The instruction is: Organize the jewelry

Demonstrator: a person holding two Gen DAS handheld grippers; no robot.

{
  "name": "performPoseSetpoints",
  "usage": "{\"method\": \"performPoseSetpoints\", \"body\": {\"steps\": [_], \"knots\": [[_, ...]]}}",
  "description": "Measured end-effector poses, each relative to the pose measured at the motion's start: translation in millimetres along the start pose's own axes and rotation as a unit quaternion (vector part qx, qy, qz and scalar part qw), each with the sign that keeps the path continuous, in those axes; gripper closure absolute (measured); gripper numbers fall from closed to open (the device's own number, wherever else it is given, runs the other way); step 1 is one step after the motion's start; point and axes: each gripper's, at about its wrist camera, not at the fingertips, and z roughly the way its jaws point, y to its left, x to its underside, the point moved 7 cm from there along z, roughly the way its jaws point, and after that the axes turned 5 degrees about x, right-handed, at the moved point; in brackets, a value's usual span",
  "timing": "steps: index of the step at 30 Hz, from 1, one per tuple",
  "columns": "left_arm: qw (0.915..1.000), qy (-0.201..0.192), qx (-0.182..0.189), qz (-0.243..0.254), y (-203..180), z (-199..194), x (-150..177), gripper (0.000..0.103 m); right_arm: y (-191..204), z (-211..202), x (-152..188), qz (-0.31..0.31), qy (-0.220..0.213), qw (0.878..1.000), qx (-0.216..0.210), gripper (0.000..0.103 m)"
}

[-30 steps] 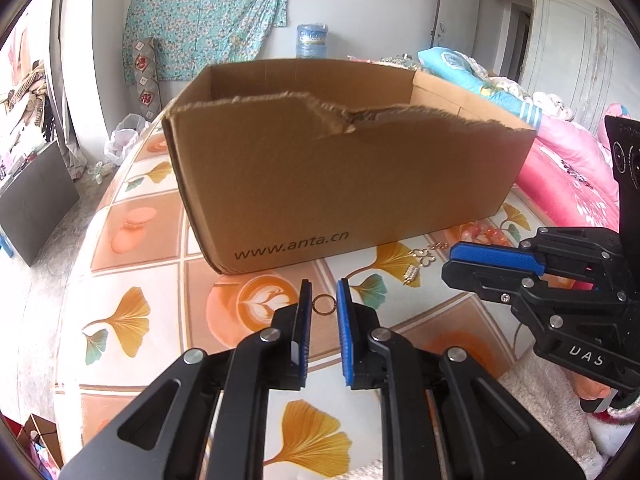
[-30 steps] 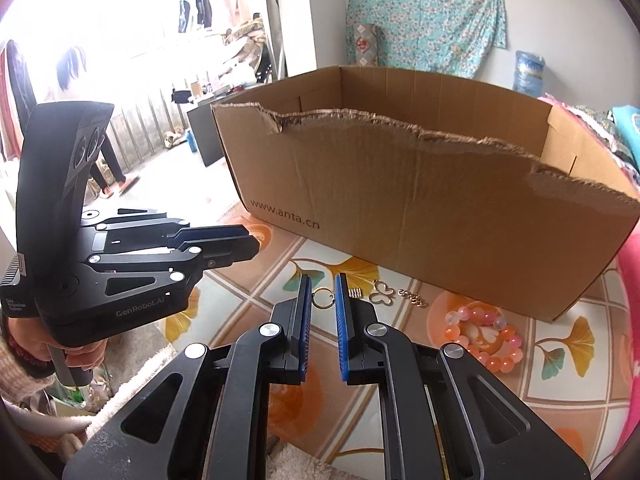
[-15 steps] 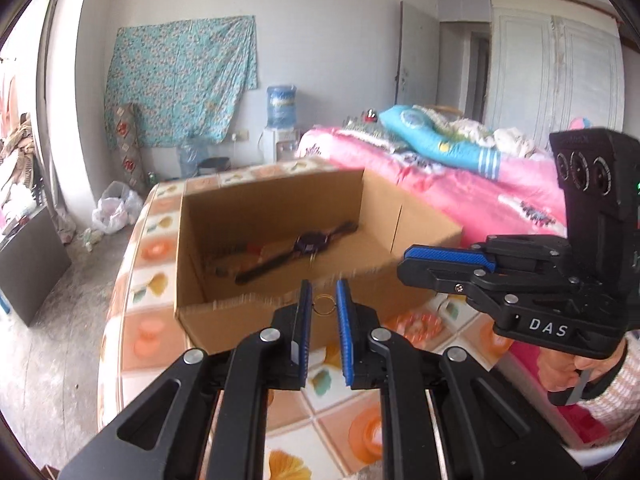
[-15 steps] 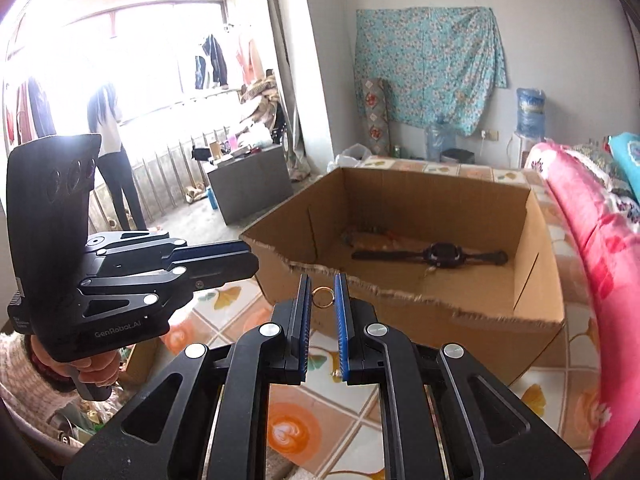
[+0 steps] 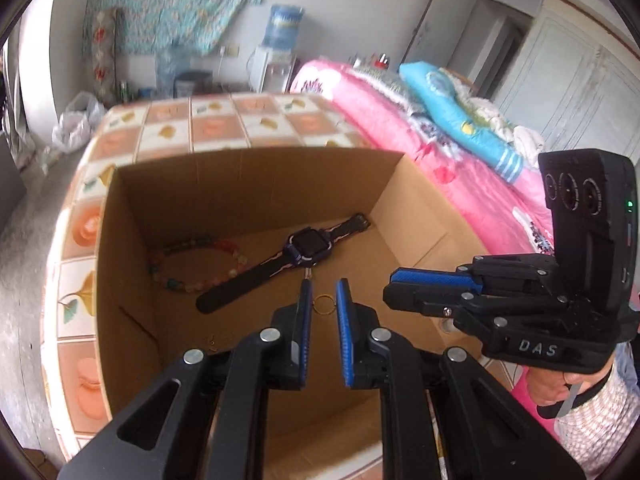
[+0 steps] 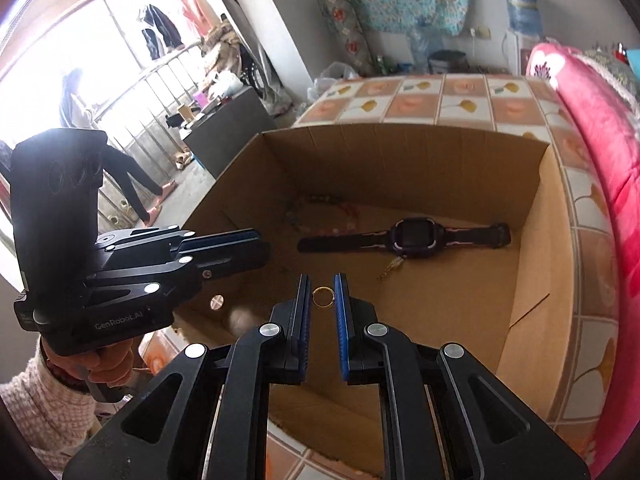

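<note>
Both grippers now hang over the open brown cardboard box point(image 5: 256, 200). A second ago they were low at the table, facing the box's outer wall with loose pieces in front of it; half a second ago they had risen level with the torn rim. Now both views look down into the box.

Left gripper point(image 5: 322, 304): blue pads clenched on a small gold ring point(image 5: 322, 304), which sits upright between the tips. Right gripper point(image 6: 322, 295): likewise pinching a second small gold ring point(image 6: 323, 297). Neither grip looks changed across the three moments; each ring keeps the same place between its pads.

Box contents, left wrist view: a dark smartwatch with black-and-pink strap point(image 5: 308, 246) lies diagonally at 12 o'clock from the left tips, a multicoloured bead bracelet point(image 5: 192, 264) at 10 o'clock against the left wall, and a thin gold chain piece point(image 6: 394, 266) just below the watch face. The right gripper body shows at 3 o'clock in this view. In the right wrist view the left one is at 9 o'clock, held by a hand point(image 6: 108, 364) in a knit sleeve.

Judgement: the carry is done and both rings are above the box floor, so the next step is probably the release. Dropped from this height, thin rings could bounce or roll, though the walls should contain them. The tiled-pattern tablecloth point(image 5: 208, 120) beyond the box shows no jewellery; the near side is hidden.
</note>
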Motion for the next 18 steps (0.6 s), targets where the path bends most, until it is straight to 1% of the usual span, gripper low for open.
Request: {"method": "performPoseSetpoints", "body": {"steps": [2, 4, 6, 7, 12, 18], "knots": [[0.9997, 0.02, -0.008, -0.013, 5.6, 13.7, 2.4, 0.091, -2.8, 10.7, 0.4, 0.006, 0.017, 1.0, 0.0, 0.092], [0.9993, 0.031, -0.009, -0.021, 10.7, 20.8, -0.1, 0.091, -5.6, 13.9, -0.6, 0.014, 0.02, 1.0, 0.0, 0.09], [0.9991, 0.031, -0.009, -0.028, 13.9, 22.7, -3.1, 0.086, -7.4, 11.6, -3.7, 0.019, 0.017, 1.0, -0.004, 0.089], [0.999, 0.03, -0.01, -0.031, 17.5, 23.8, -4.9, 0.082, -8.0, 10.9, -4.5, 0.02, 0.015, 1.0, -0.005, 0.088], [0.9988, 0.03, -0.012, -0.035, 23.5, 29.9, -9.3, 0.081, -14.9, 6.7, -10.7, 0.024, 0.002, 1.0, -0.008, 0.088], [0.9993, 0.015, -0.009, -0.031, 16.8, 19.8, -9.8, 0.081, -14.9, -5.9, -11.5, 0.024, -0.018, 1.0, -0.008, 0.088]]}}
